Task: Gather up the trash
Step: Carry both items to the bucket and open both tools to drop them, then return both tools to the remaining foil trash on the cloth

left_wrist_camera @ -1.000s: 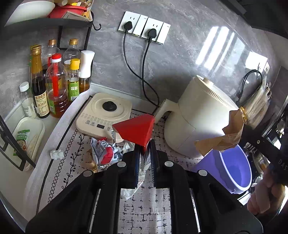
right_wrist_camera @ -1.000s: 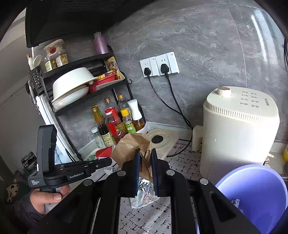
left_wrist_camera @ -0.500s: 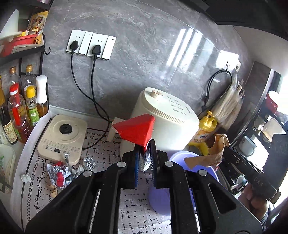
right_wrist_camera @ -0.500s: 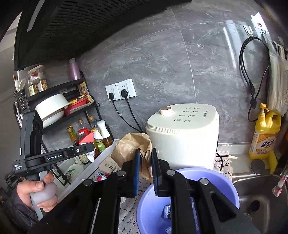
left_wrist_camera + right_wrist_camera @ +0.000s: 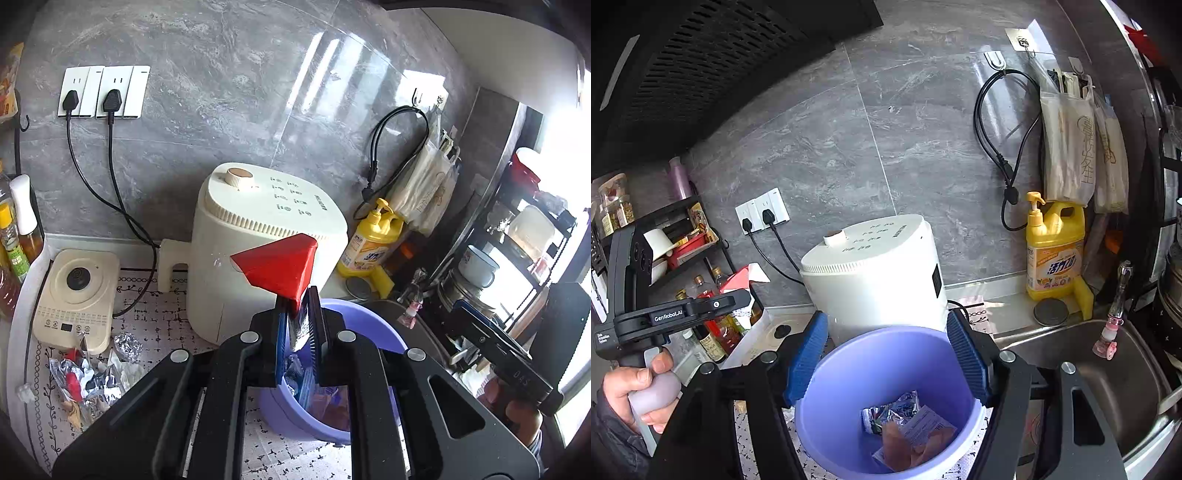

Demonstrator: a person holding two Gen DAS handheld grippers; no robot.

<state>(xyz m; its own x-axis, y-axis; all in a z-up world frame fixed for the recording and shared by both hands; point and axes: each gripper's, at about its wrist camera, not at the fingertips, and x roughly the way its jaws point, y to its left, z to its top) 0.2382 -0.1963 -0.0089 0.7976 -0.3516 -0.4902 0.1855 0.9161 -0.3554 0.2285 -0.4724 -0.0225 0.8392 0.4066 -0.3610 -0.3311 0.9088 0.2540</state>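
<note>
Right gripper (image 5: 886,354): jaws spread wide after just opening, nothing pinched between the blue pads, positioned directly above the purple bucket (image 5: 827,435). Inside the bucket: brown paper scrap (image 5: 905,443), foil wrapper (image 5: 890,410) and a white printed packet lying at the bottom. Left gripper (image 5: 298,325): clamped tight on the lower edge of a red carton (image 5: 280,264), held over the near rim of the same bucket, seen here as well (image 5: 369,325). To the left on the patterned mat (image 5: 170,325): remaining litter, namely a pile of crumpled wrappers (image 5: 79,384) and a foil ball (image 5: 127,345) just beside the cream induction hob (image 5: 77,295). Directly behind the bucket: cream air fryer (image 5: 258,236). Farther right: yellow detergent bottle (image 5: 1054,247) at the edge of the steel sink (image 5: 1108,369). On the grey wall: sockets (image 5: 103,92) with two black plugs inserted.
</note>
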